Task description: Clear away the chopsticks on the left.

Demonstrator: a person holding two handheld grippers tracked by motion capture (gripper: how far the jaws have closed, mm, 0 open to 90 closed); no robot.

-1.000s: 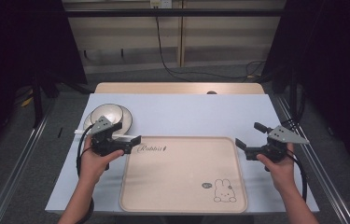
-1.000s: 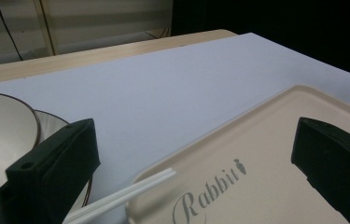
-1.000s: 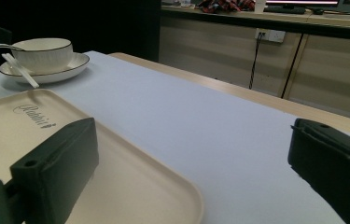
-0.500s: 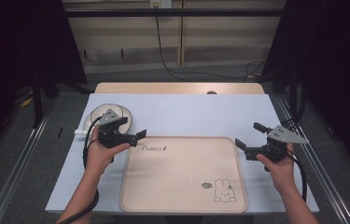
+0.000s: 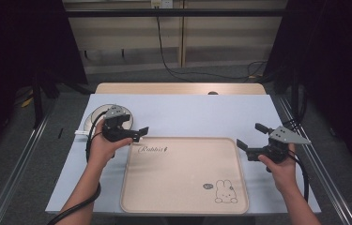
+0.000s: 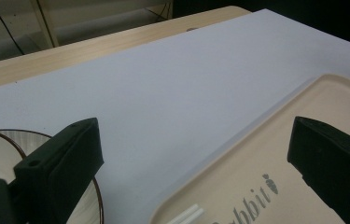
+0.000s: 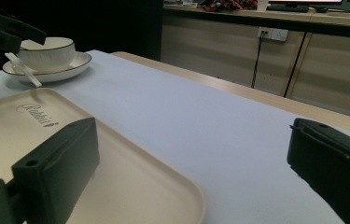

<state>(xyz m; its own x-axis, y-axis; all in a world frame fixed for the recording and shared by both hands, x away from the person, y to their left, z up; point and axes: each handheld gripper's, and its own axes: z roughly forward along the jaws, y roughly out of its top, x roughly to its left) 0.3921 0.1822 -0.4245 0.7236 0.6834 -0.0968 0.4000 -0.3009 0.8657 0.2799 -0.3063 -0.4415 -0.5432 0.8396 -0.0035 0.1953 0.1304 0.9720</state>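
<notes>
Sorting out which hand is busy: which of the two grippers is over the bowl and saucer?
The left gripper, at the tray's far-left corner, above the bowl and saucer. The right gripper hangs by the tray's right edge.

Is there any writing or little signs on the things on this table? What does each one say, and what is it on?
"Rabbit", in cursive with a small carrot mark after it: on the beige tray, near its far left corner.
A small dark oval mark beside the rabbit drawing on the tray: too small to read.
The bowl, saucer and both claws show no readable text.
</notes>
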